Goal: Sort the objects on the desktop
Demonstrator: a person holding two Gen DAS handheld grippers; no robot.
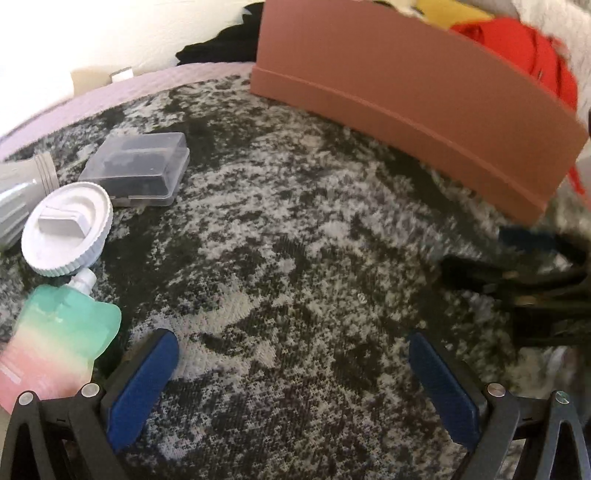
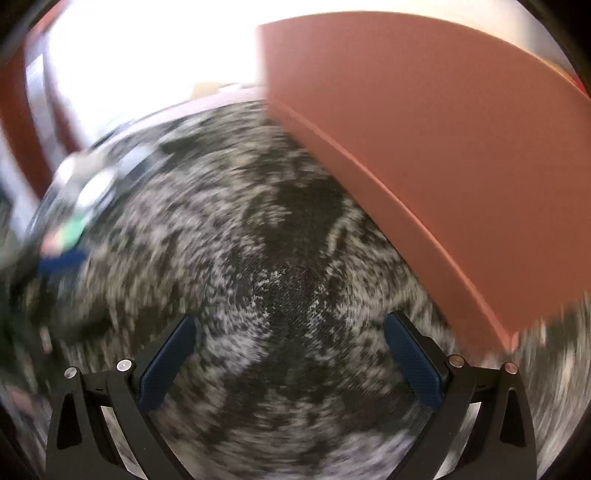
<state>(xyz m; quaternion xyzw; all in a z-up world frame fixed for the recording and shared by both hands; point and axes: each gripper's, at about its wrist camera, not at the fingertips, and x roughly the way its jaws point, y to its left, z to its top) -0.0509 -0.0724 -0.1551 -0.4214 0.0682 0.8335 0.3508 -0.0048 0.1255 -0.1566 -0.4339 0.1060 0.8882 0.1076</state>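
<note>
In the left wrist view my left gripper is open and empty, low over the mottled black-and-white cloth. To its left lie a pastel refill pouch, a white ribbed lid, a clear plastic case with dark contents and a grey bottle. A terracotta box stands at the back right. The right gripper shows blurred at the right edge. In the right wrist view my right gripper is open and empty over the cloth, with the box close on its right. The objects are a blur at left.
Red, yellow and black fabrics lie behind the box. A pink quilted surface edges the cloth at the back left. The right wrist view is motion-blurred.
</note>
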